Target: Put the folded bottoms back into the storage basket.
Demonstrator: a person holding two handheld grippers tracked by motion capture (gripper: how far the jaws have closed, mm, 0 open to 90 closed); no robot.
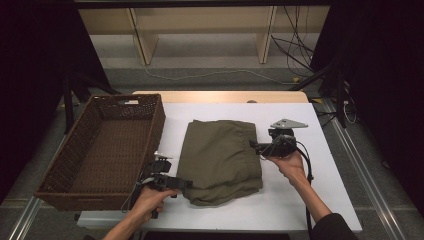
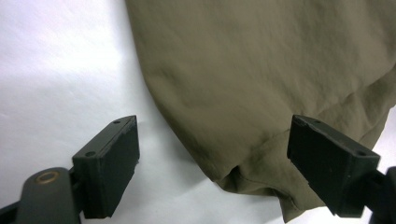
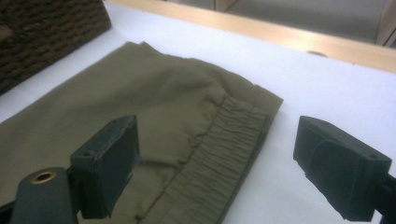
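Observation:
A folded olive-green garment (image 1: 220, 160) with an elastic waistband lies flat on the white table (image 1: 295, 200). My left gripper (image 1: 187, 184) sits at its near-left corner. In the left gripper view the jaws of this gripper (image 2: 212, 123) stand wide apart with the garment's corner (image 2: 252, 177) between them, and neither pad presses on the cloth. My right gripper (image 1: 252, 145) is at the garment's right edge. Its jaws (image 3: 215, 123) stand open over the gathered waistband (image 3: 219, 144), one above the cloth and one above bare table.
A dark wicker basket (image 1: 156, 125), also visible in the right gripper view (image 3: 46, 32), stands at the table's left, close to the garment and my left hand. A wooden strip (image 1: 220, 96) runs along the far edge. Cables and dark stands lie beyond the table on the right.

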